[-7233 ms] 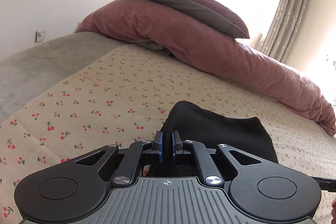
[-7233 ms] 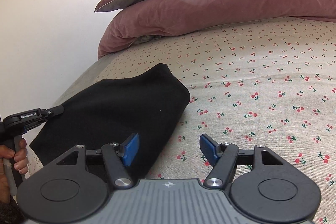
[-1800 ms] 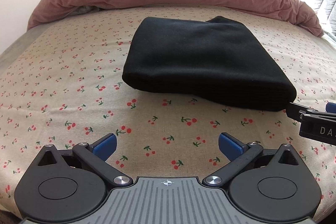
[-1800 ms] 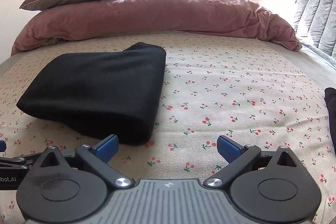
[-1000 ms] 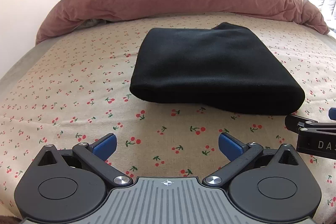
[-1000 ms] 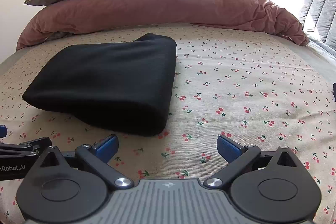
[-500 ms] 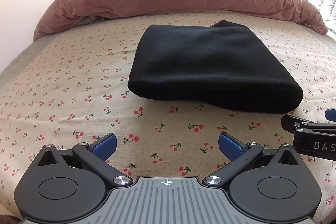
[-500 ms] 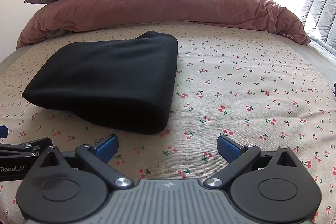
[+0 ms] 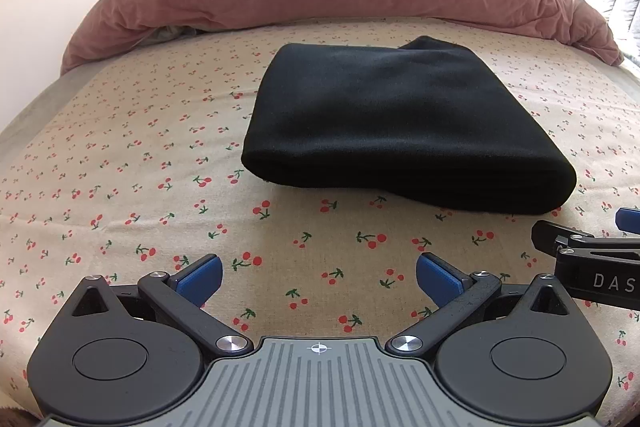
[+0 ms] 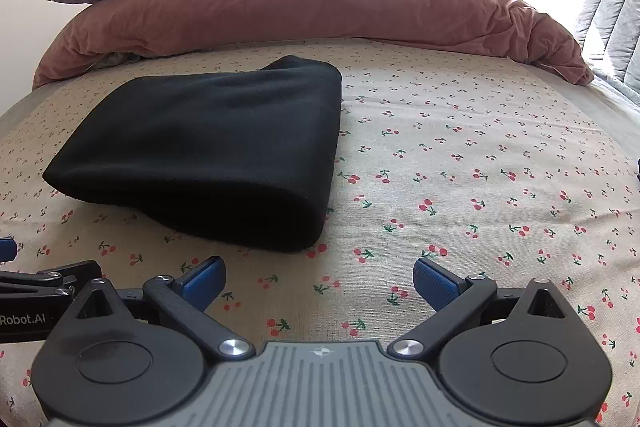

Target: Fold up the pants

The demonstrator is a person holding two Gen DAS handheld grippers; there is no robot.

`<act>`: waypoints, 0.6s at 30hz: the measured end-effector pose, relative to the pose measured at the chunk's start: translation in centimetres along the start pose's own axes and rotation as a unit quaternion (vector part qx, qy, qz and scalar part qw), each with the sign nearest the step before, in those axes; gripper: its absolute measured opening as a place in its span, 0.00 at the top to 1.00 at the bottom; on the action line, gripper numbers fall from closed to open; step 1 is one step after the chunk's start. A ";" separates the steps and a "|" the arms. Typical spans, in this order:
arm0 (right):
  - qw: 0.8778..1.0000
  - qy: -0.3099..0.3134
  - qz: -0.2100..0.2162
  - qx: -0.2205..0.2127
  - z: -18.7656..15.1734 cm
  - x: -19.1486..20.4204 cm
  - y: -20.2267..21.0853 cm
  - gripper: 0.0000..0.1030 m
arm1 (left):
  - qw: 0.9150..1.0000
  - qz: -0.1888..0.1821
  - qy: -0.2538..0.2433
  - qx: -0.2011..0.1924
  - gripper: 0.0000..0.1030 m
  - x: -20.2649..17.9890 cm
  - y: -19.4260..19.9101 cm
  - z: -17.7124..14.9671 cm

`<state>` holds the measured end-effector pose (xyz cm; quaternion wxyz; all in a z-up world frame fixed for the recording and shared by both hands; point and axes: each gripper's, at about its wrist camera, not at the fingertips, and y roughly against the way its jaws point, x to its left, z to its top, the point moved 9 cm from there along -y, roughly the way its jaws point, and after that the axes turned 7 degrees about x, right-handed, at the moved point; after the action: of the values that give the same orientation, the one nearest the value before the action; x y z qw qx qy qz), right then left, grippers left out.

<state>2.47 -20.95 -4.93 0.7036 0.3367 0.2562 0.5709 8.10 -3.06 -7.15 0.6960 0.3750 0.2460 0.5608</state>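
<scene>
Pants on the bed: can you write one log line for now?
pants: folded, on bed | left gripper: open, empty | right gripper: open, empty

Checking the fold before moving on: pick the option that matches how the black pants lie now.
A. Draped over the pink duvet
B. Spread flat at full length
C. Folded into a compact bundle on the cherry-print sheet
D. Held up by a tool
C: the black fabric pants lie as a layered rectangular bundle on the cherry-print sheet, apart from both open tools.

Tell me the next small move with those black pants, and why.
Probably none beyond drawing both back: the black pants already lie in a compact folded stack on the cherry-print sheet, and the left hand-held gripper and right hand-held gripper are open, short of the fabric.
</scene>
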 end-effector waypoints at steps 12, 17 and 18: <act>1.000 -0.001 -0.001 0.000 0.0 0.0 0.0 0.03 | 1.000 0.001 0.000 0.000 0.00 0.1 0.0 -0.1; 1.000 -0.001 -0.001 0.000 0.0 0.0 0.0 0.03 | 1.000 0.001 0.002 0.000 0.00 0.1 -0.1 -0.1; 1.000 -0.001 -0.001 0.000 0.0 0.0 0.0 0.03 | 1.000 0.001 0.002 0.000 0.00 0.1 0.0 -0.1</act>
<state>2.47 -20.96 -4.98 0.7047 0.3368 0.2558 0.5696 8.07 -2.90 -7.25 0.6949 0.3737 0.2472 0.5625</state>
